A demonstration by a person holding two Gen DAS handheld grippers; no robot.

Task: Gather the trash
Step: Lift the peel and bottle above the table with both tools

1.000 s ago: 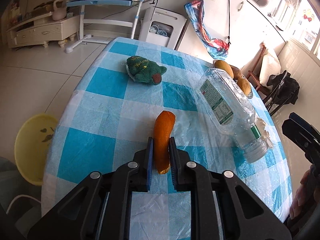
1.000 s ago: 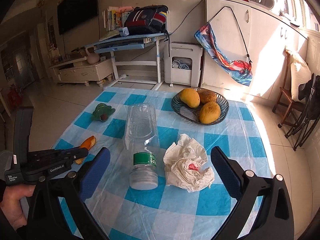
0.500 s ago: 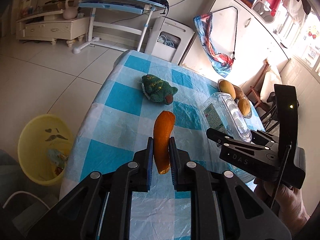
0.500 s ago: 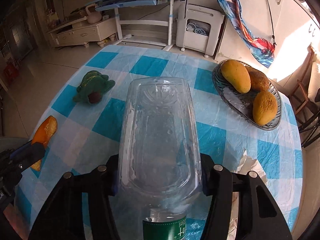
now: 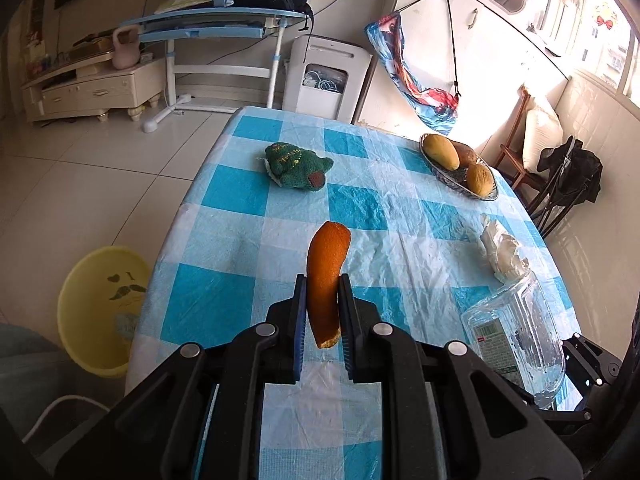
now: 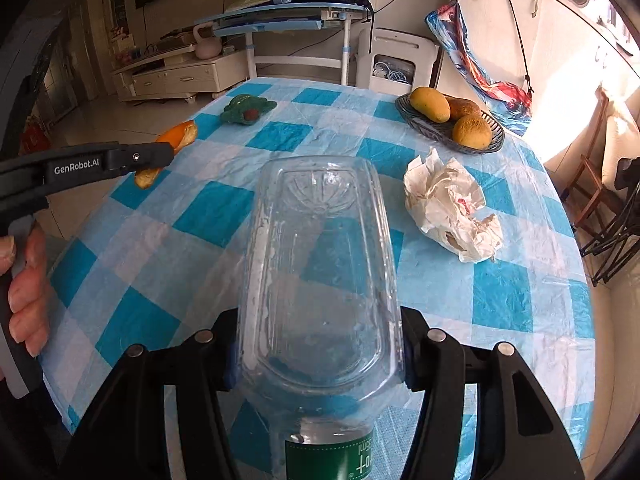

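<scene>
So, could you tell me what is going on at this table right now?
A person is collecting trash with two handheld tools. The left tool is shut on an orange peel, held above the checkered table. The right tool grips a clear plastic bottle. A crumpled paper wad lies uncollected; a yellow bin sits on the floor.

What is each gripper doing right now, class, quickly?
Left gripper: closed on the orange peel.
Right gripper: closed on the plastic bottle.
</scene>
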